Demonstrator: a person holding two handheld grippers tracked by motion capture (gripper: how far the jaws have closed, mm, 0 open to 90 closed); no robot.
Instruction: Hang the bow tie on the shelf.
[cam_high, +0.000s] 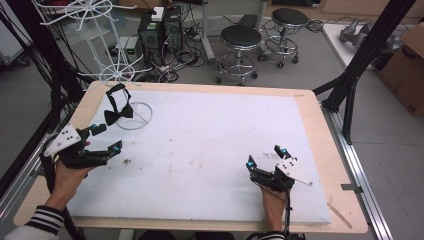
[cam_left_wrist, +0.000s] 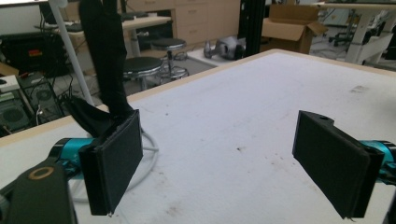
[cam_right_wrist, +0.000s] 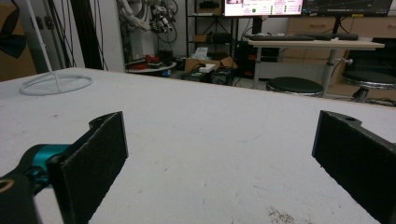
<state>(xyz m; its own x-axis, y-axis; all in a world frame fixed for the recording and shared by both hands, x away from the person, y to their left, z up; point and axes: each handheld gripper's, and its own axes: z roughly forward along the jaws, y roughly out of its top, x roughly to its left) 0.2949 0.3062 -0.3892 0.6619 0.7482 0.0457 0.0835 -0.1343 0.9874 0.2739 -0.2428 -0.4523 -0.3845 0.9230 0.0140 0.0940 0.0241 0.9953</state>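
**Both tools released, bow tie by the stand at the far-left corner**

I see the left tool (cam_high: 106, 138) held low over the left edge of the desk (cam_high: 310, 150), its jaws spread wide with nothing between them. In my left gripper view the far jaw sits just in front of a black bow tie (cam_left_wrist: 100, 112), close to it; I cannot tell whether they touch. From the high view, the bow tie (cam_high: 118, 114) hangs at the white wire stand (cam_high: 100, 40), over the stand's ring base (cam_high: 136, 116) at the far-left corner of the desk.

The right tool (cam_high: 266, 157) rests near the front right of the white desk surface, its jaws also wide apart and empty. My right gripper view shows bare white surface between the jaws, with the ring base (cam_right_wrist: 56, 84) far off to the left.
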